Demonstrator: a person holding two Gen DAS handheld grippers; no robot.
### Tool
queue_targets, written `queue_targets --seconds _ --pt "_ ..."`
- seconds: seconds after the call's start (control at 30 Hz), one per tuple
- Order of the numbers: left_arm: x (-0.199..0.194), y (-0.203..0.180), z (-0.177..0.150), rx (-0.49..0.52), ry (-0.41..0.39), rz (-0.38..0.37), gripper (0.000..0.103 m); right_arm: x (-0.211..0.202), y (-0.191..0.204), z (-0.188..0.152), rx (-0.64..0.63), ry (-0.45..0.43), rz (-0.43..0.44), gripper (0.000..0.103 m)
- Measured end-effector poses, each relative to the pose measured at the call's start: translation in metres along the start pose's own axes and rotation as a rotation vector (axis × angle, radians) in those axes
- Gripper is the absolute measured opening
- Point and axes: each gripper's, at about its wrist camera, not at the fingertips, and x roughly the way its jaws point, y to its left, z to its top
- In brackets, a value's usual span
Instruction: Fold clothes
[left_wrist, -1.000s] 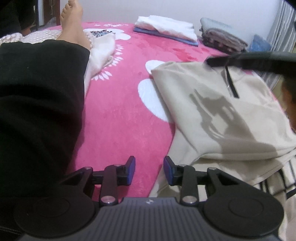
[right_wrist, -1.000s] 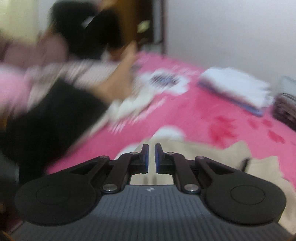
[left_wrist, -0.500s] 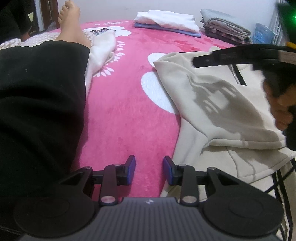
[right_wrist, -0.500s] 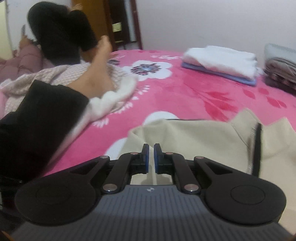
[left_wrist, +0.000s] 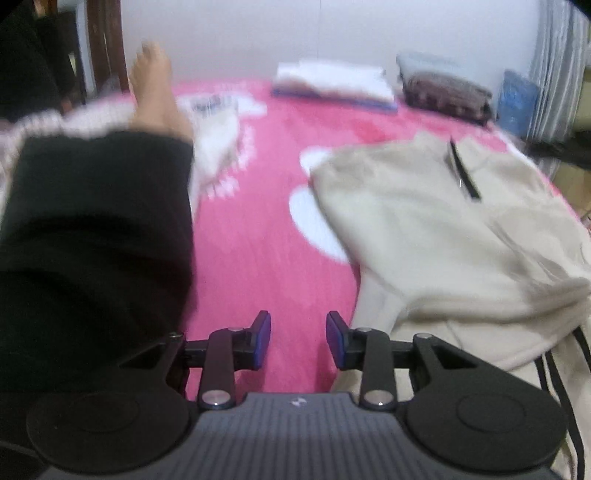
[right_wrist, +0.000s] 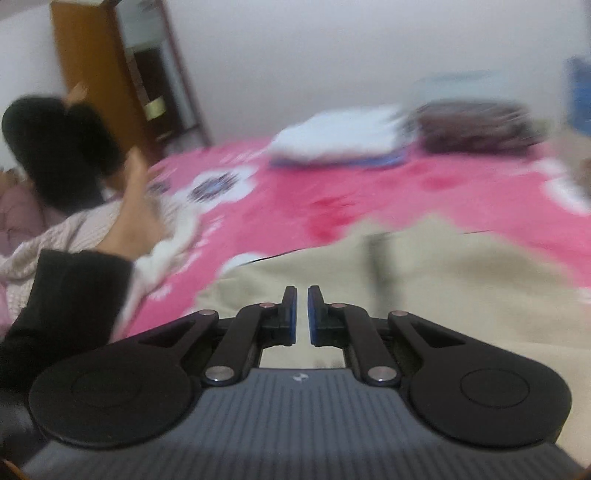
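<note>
The right hand-held gripper (right_wrist: 302, 315), which half a second ago crossed the left camera's view above the cream sweatshirt (left_wrist: 436, 229), is gone from that view now, and its own camera has swung to look across the garment toward the far wall. Its blue pads sit nearly together with nothing between them, pointing down at a shallow angle over the cloth. The left hand-held gripper (left_wrist: 298, 338) hovers over the pink bed (left_wrist: 266, 206) just beside the sweatshirt's near left edge, jaws apart and empty, tilted down more steeply.

The sweatshirt lies partly folded on the right half of the bed, its black zip (left_wrist: 463, 173) facing up and a loose flap draped toward the near right. To finish the fold cleanly, each gripper would best pinch a hem corner, lift only enough to clear the blanket, and carry the edge across evenly so no crease bunches.

A person's black trouser leg (left_wrist: 96, 236) and bare foot (left_wrist: 155, 88) stretch along the left. Farther back lie a white folded stack (left_wrist: 332, 79) and a dark folded stack (left_wrist: 443, 90).
</note>
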Motion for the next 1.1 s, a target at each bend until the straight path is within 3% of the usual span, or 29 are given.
queue_targets --seconds 0.07,0.2,0.27,0.37,0.47,0.53,0.67,0.8,0.9,1.0,1.03,1.1 --pt "-0.007 -0.012 0.007 0.059 -0.072 0.006 0.035 -0.041 -0.026 -0.010 -0.004 -0.011 -0.097 0.005" --pt "0.000 -0.040 0.022 0.149 -0.106 -0.066 0.035 -0.070 -0.067 -0.041 0.004 0.053 -0.217 0.006" --pt "0.013 -0.056 0.024 0.191 -0.093 -0.097 0.035 -0.067 -0.083 -0.057 0.011 0.074 -0.250 0.006" --pt "0.041 -0.075 0.011 0.269 0.022 -0.082 0.035 -0.051 -0.103 -0.081 -0.003 0.094 -0.291 0.005" --pt "0.046 -0.086 -0.007 0.386 -0.003 -0.016 0.040 -0.029 -0.138 -0.114 0.075 0.127 -0.294 0.005" --pt "0.042 -0.093 -0.014 0.434 -0.026 0.014 0.040 -0.033 -0.148 -0.113 0.151 0.107 -0.267 0.005" --pt "0.036 -0.098 -0.010 0.440 -0.031 0.032 0.037 -0.032 -0.142 -0.105 0.119 0.122 -0.281 0.005" --pt "0.006 -0.102 -0.010 0.464 -0.129 0.018 0.039 -0.055 -0.138 -0.097 0.166 0.040 -0.258 0.006" --pt "0.025 -0.114 -0.021 0.521 -0.045 0.056 0.041 -0.052 -0.139 -0.099 0.169 0.069 -0.266 0.008" --pt "0.024 -0.117 -0.026 0.527 -0.059 0.092 0.039 -0.037 -0.149 -0.109 0.207 0.123 -0.268 0.008" --pt "0.017 -0.118 -0.024 0.526 -0.059 0.090 0.038 -0.040 -0.153 -0.109 0.243 0.102 -0.258 0.008" --pt "-0.004 -0.113 -0.023 0.484 -0.074 0.048 0.047 -0.053 -0.150 -0.102 0.281 0.084 -0.267 0.008"
